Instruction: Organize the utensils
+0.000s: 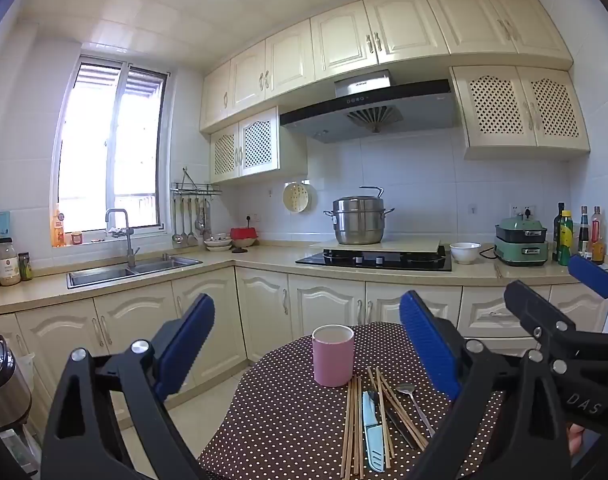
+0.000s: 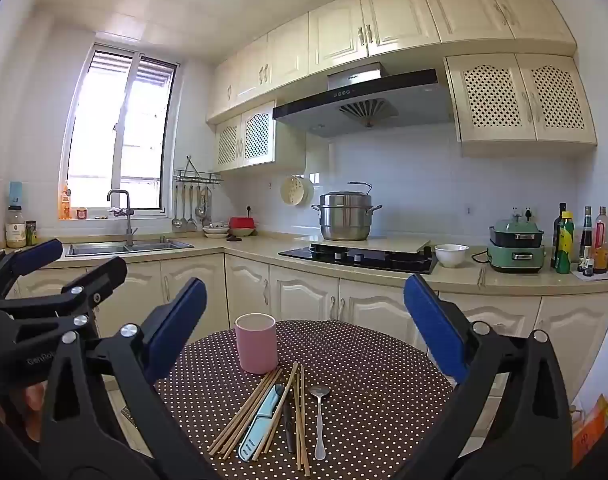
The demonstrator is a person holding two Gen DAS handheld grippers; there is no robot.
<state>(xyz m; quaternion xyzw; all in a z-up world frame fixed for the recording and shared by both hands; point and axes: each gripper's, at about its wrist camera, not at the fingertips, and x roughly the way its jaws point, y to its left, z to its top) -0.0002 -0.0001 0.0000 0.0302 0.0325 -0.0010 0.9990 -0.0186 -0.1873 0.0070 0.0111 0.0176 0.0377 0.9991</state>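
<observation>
Jaws wide on both grippers (image 1: 307,344) (image 2: 305,326), utensils (image 2: 271,416) beside pink cup (image 2: 255,342).

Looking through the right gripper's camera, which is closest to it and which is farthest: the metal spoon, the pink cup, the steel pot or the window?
From the right gripper, whose fingers stand wide open:
1. Spoon, on the dotted tablecloth just ahead.
2. Pink cup, behind the utensils, slightly left.
3. Steel pot, on the counter by the stove across the room.
4. Window, on the far wall, left, above the sink.
</observation>
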